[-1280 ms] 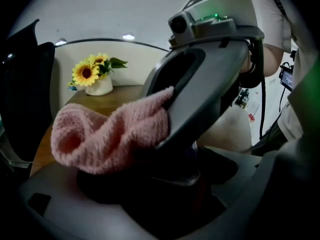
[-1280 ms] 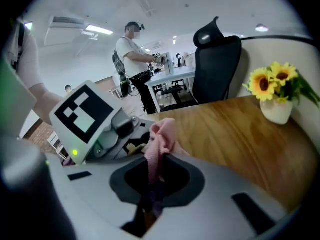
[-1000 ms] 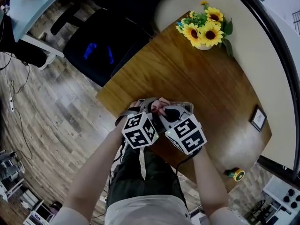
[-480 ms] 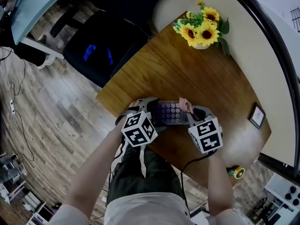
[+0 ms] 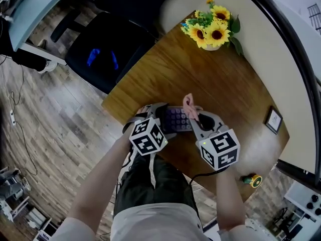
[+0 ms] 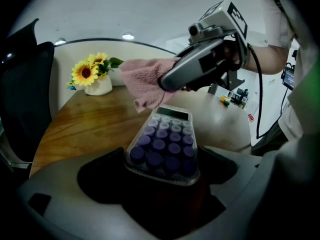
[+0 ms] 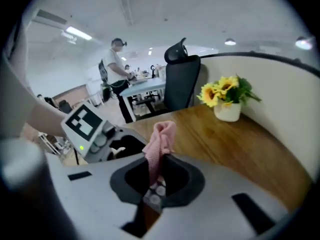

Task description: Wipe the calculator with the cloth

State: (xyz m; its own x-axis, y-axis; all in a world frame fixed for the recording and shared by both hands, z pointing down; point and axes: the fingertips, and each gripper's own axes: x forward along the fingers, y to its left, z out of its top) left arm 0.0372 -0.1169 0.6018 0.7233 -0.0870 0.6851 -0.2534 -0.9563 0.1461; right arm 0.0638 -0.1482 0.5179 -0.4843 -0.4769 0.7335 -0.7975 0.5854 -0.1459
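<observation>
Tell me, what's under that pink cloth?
The far end of the calculator, held in the left gripper; its display and purple keys show. Whether the cloth touches it is hidden.

Bare table (image 5: pixel 215 79) lies open beyond the calculator (image 5: pixel 176 118); only the flowers (image 5: pixel 210 26) and a frame (image 5: pixel 274 120) stand at its far edges.

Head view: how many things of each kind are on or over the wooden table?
Grippers: 2, left gripper and right gripper
Calculator: 1
Pink cloth: 1
Vase of sunflowers: 1
Picture frame: 1
Total: 6
</observation>
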